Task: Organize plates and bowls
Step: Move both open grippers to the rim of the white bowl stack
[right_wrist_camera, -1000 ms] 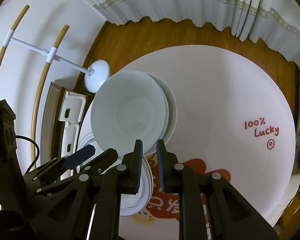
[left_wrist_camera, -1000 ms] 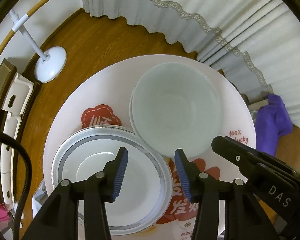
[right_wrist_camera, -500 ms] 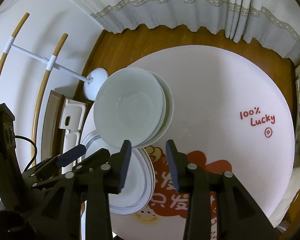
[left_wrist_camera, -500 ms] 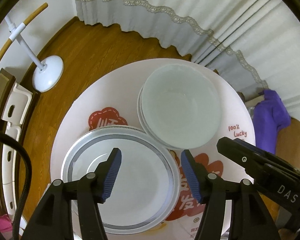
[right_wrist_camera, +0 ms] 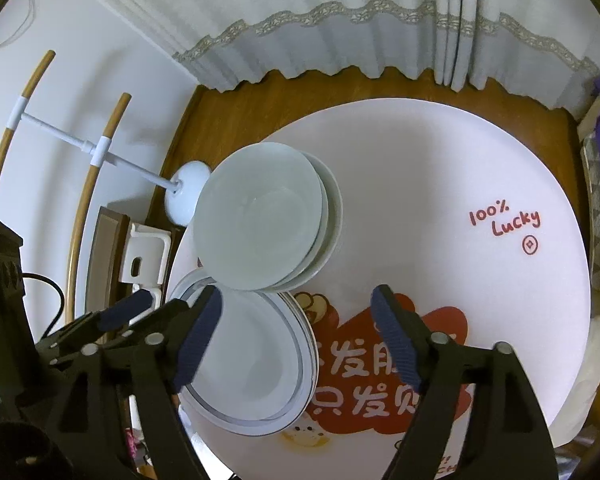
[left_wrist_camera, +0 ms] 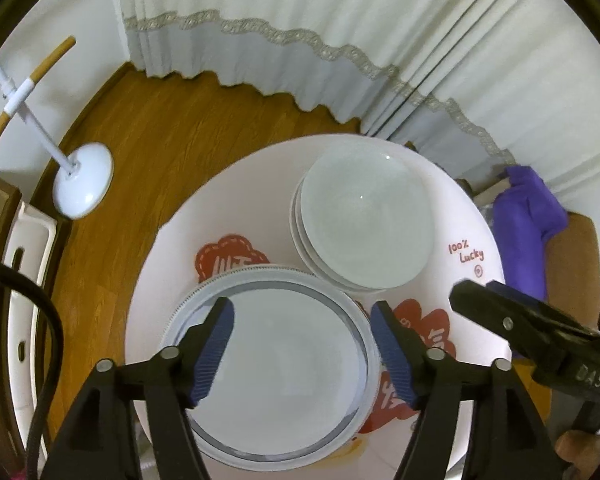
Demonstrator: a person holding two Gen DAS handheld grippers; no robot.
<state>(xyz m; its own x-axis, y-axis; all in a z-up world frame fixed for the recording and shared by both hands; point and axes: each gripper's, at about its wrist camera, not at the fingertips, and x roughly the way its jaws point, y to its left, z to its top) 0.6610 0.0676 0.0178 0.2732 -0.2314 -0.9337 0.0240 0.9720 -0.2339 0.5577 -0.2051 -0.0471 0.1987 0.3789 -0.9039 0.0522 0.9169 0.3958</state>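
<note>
A stack of pale green bowls [left_wrist_camera: 366, 226] [right_wrist_camera: 260, 216] stands on the round pink table [left_wrist_camera: 168, 264] [right_wrist_camera: 440, 184]. Beside it lies a stack of white plates with a grey rim band [left_wrist_camera: 276, 364] [right_wrist_camera: 256, 360]. My left gripper [left_wrist_camera: 302, 340] hangs above the plates, its jaws opening, nothing between its blue pads. My right gripper [right_wrist_camera: 296, 340] hovers over the table's red print just right of the plates, its jaws opening wide and empty. Each gripper shows at the edge of the other's view.
A white stand with a round foot [left_wrist_camera: 82, 190] [right_wrist_camera: 188, 192] is on the wooden floor left of the table. A white plastic piece [left_wrist_camera: 24, 264] leans at the left. Curtains [left_wrist_camera: 300, 20] hang behind. A purple cloth [left_wrist_camera: 528, 224] lies at the right.
Both grippers have opened, the right one from nearly shut to wide. Both have drawn up and back, so the bowls and plates look smaller and farther.
</note>
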